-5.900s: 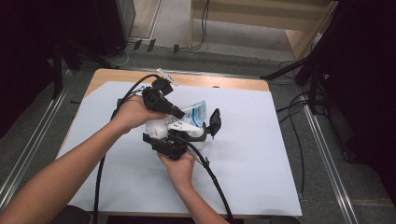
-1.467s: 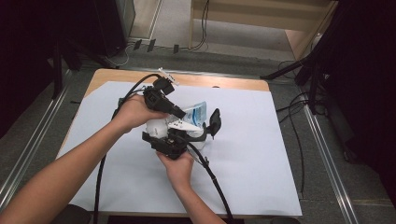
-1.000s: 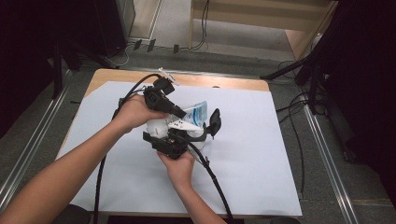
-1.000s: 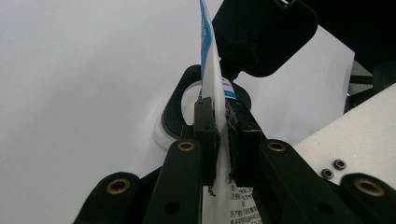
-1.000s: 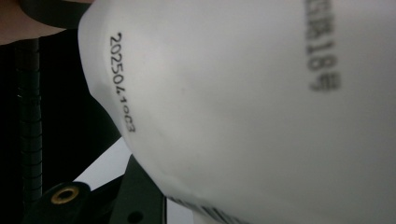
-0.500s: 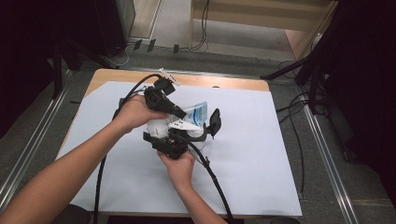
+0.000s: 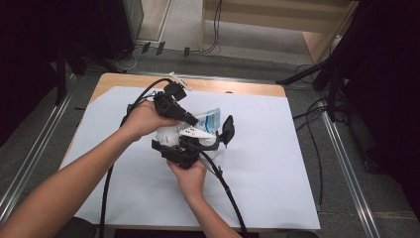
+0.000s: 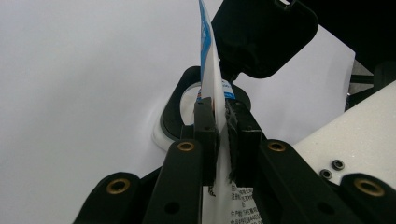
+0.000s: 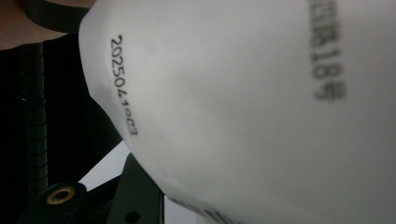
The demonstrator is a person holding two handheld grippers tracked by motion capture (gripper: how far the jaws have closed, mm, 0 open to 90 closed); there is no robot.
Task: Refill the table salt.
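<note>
- I'm watching the right tongs (image 7: pixel 205 144) sitting nearest me, low in the high view, with the hand (image 7: pixel 190 176) wrapped under the black body; their jaws have just been opening a touch, and the white pouch (image 7: pixel 171 135) is lying between them.
- In the right gripper view that pouch (image 9: pixel 261 107) is pressing right up against the lens, printed digits running along its edge, so I cannot tell whether the pads are actually pressing on it.
- Just beyond, the left tongs (image 7: pixel 193 120) are coming in from the left hand (image 7: pixel 143 118), angled down toward the pouch's top.
- In the left gripper view I'm seeing the left tongs (image 8: pixel 223 140) clamped together on the pouch's flat blue-and-white top edge (image 8: pixel 208 60), which is standing upright out of the jaws.
- Behind that edge, the other gripper's black jaw plate (image 8: pixel 266 32) is looming, just beside the blue strip.
- The pouch is hanging between both tongs above the middle of the white sheet (image 7: pixel 277 163) covering the tabletop (image 7: pixel 233 87).
- Farther off, black cables (image 7: pixel 317 124) are trailing across the floor past the right rail.
</note>
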